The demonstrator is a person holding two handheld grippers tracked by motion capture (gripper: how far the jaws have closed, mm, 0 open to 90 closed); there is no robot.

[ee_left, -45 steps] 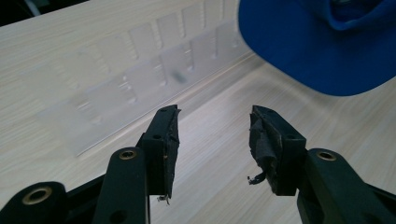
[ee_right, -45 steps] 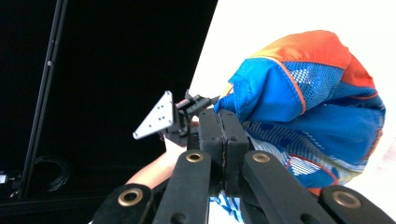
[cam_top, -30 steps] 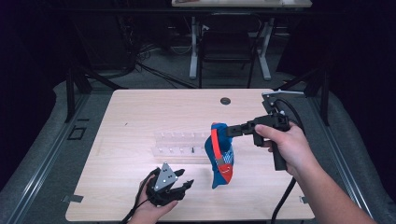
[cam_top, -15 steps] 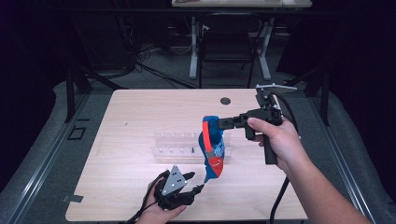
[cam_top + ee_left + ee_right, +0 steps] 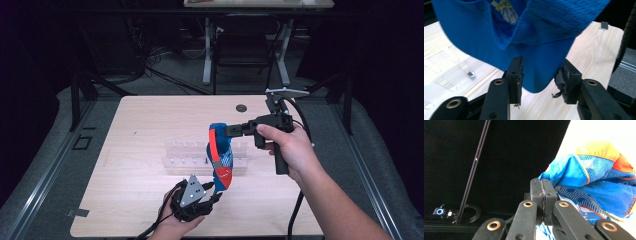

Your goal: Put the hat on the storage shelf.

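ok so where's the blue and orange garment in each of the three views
High view: the garment hangs mid-table from the right gripper.
Left gripper view: its blue hem dips between that gripper's pads.
Right gripper view: bunched at right.
Shared landmark: the clear plastic rack.

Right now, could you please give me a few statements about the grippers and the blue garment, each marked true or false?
1. The right gripper is clamped on the top of the blue and red garment. True.
2. The garment lies flat on the wooden table. False: it hangs in the air from the right gripper.
3. The left gripper has the garment's lower edge between its jaws. True; those jaws have just been closing, and a gap still shows beside the cloth.
4. The clear plastic rack is held in the left gripper. False: it rests on the table behind the garment.
5. A small dark round object sits near the table's far edge. True.
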